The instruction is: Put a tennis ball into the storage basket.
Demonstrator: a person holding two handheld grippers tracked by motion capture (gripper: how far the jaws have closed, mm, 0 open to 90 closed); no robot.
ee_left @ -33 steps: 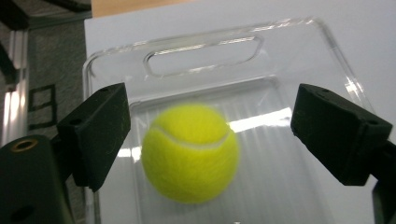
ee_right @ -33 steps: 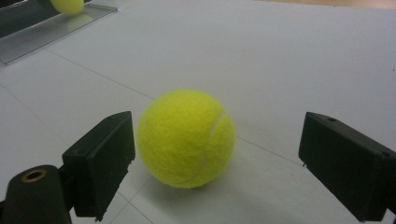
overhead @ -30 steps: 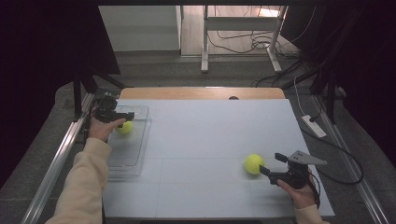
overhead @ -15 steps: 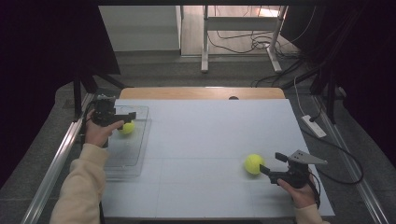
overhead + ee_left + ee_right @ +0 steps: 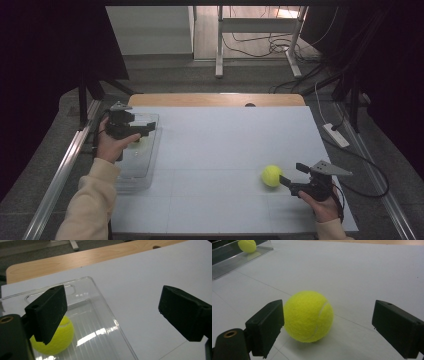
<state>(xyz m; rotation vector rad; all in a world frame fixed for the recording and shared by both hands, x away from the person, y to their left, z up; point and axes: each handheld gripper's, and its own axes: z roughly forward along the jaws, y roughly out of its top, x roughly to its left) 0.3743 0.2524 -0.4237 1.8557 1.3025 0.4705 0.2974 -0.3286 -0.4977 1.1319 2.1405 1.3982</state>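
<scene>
— Tennis ball (image 5: 308, 316) ahead of the right gripper (image 5: 327, 327), sitting on the white table (image 5: 225, 145) just inside the spread jaws, close by the left-hand jaw as that gripper's own camera looks, well clear of the other. Not pinched yet.

— Feel of it?

— Light, likely. Felt-covered, so grippy rather than slick; springy shell, gives a little and pushes back (no worry about breakage). Round, though, so prone to rolling at the first nudge from one jaw alone.

— Where to take hold?

— Across the widest part, pads on opposite sides at mid-height. Any lower or higher and probably squirted out.

— And the left gripper (image 5: 112, 312)?

— Jaws wide apart, nothing between them, just been opening. Second ball (image 5: 53, 338) below and behind its left-hand jaw, resting in the clear tray (image 5: 105, 315), untouched.
</scene>
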